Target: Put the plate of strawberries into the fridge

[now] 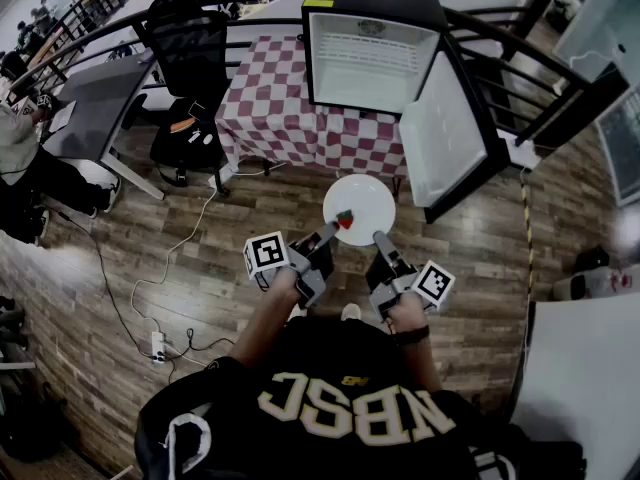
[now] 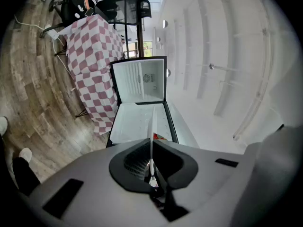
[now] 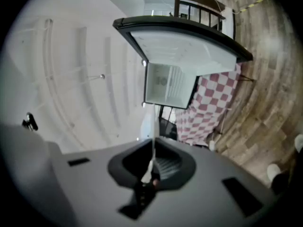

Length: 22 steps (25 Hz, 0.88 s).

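In the head view a white plate (image 1: 368,200) with a red strawberry (image 1: 345,218) is held level above the wooden floor. My left gripper (image 1: 329,231) is shut on its near-left rim and my right gripper (image 1: 379,238) on its near-right rim. Ahead stands the small black fridge (image 1: 368,60) with white inside, its door (image 1: 443,133) swung open to the right. The left gripper view shows the plate (image 2: 151,126) edge-on between the shut left gripper (image 2: 151,168), the strawberry (image 2: 160,137) beside it and the fridge (image 2: 140,82) beyond. In the right gripper view the right gripper (image 3: 152,170) pinches the plate (image 3: 153,148).
The fridge sits on a table with a red-and-white checkered cloth (image 1: 268,108). A black office chair (image 1: 186,58) and a grey desk (image 1: 92,103) stand to the left. Cables and a power strip (image 1: 157,344) lie on the floor. A white table (image 1: 590,388) is at right.
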Motion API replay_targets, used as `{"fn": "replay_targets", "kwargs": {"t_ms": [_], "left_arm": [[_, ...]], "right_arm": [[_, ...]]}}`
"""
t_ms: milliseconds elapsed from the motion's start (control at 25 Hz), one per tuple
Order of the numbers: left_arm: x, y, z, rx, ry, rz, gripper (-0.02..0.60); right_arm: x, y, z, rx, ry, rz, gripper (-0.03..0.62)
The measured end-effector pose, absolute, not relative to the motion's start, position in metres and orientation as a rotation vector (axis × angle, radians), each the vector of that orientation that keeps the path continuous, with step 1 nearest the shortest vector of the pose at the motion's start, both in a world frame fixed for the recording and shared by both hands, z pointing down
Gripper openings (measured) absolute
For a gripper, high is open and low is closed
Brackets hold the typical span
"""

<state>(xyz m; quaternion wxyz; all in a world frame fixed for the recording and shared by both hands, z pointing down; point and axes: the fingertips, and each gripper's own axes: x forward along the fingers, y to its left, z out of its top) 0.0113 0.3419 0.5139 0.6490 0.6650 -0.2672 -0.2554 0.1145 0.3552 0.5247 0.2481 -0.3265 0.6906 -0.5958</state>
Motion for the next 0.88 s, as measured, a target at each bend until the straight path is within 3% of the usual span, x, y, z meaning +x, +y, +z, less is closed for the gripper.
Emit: {"fn": "replay_targets", "kwargs": {"t_ms": [880], "left_arm": [[0.095,0.346,0.522,1.531,-0.594,-0.559,0.028]], "right_arm": [[0.200,0.359,0.533,-0.879,1.857,-1.598,0.034]]}}
